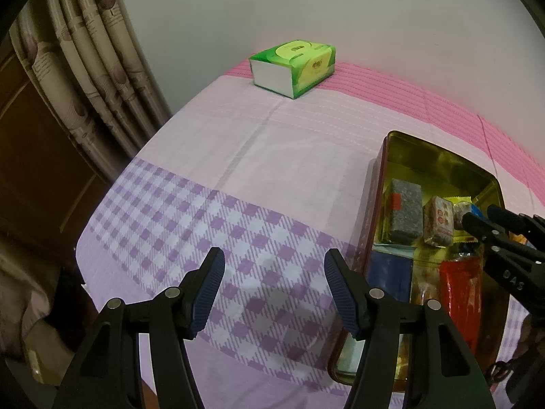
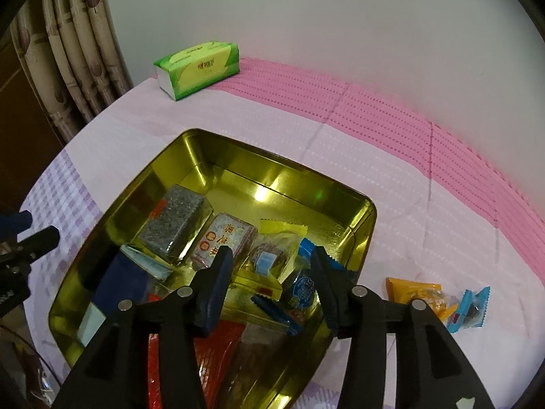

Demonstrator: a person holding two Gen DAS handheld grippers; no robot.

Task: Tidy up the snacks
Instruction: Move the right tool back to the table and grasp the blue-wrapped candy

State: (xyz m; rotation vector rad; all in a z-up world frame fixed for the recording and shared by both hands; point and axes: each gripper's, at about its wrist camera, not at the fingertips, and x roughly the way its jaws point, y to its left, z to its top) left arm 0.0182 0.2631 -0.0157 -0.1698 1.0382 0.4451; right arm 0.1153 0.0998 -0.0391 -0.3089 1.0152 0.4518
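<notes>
A gold tin (image 2: 238,160) stands open on the cloth and holds several snacks: a grey block (image 2: 173,225), a pink packet (image 2: 228,238), a yellow-wrapped sweet (image 2: 282,230), a red packet (image 2: 218,344) and a blue-wrapped candy (image 2: 301,289). My right gripper (image 2: 272,259) hangs over the tin's near part, open, and the blue-wrapped candy lies below the gap without touching the pads. An orange packet (image 2: 414,291) and a small blue candy (image 2: 471,308) lie on the cloth right of the tin. My left gripper (image 1: 274,262) is open over the checked cloth left of the tin (image 1: 385,156), holding nothing.
A green tissue pack (image 1: 296,64) sits at the far edge by the white wall. A patterned curtain (image 1: 85,68) hangs past the table's left edge. The pink and purple cloth (image 1: 238,156) covers the table.
</notes>
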